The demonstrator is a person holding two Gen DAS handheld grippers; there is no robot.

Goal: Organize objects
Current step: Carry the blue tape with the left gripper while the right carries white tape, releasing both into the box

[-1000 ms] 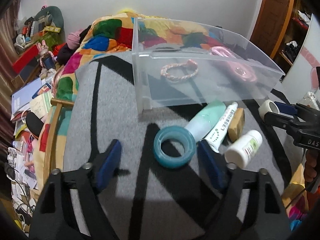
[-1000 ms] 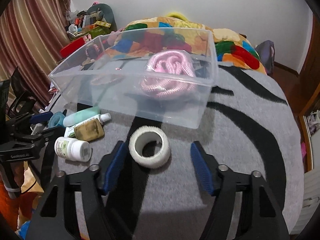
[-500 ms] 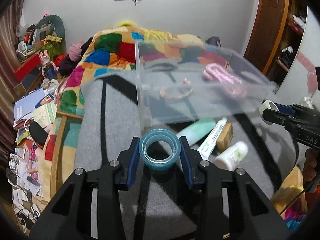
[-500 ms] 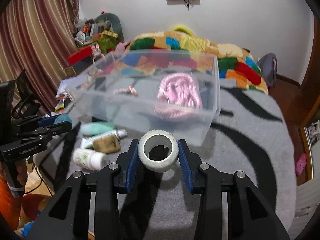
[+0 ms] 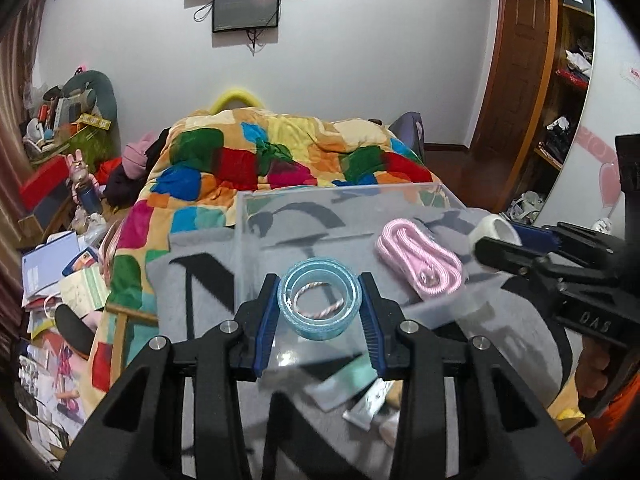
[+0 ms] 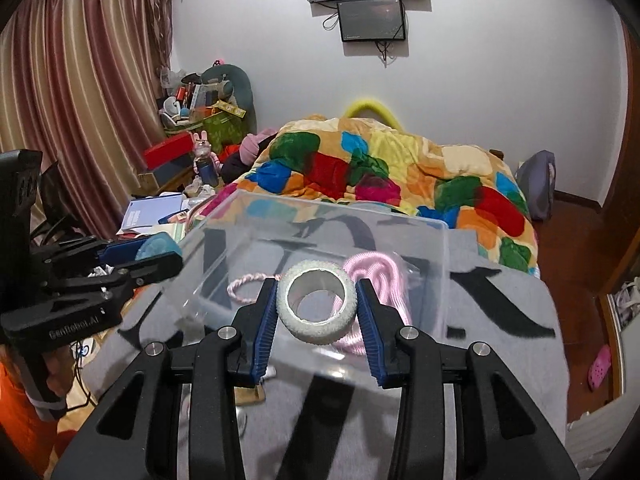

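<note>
Two tongs (image 5: 319, 309) (image 6: 316, 307), one tape roll (image 5: 318, 304) (image 6: 317, 307) each

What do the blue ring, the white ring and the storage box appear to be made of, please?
Translucent blue ring: glossy plastic tape roll, probably; you can see through it.
White ring: matte, pebbly, perhaps foam or fabric tape.
Clear rectangular storage box: smooth transparent plastic.

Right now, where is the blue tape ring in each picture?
Left wrist view: the blue tape ring sits in the lower middle, pinched between the left gripper fingers, above the clear bin.
Right wrist view: only its edge peeks out at the left, in that same gripper.
Shared landmark: the pink cord coiled inside the bin.
</note>
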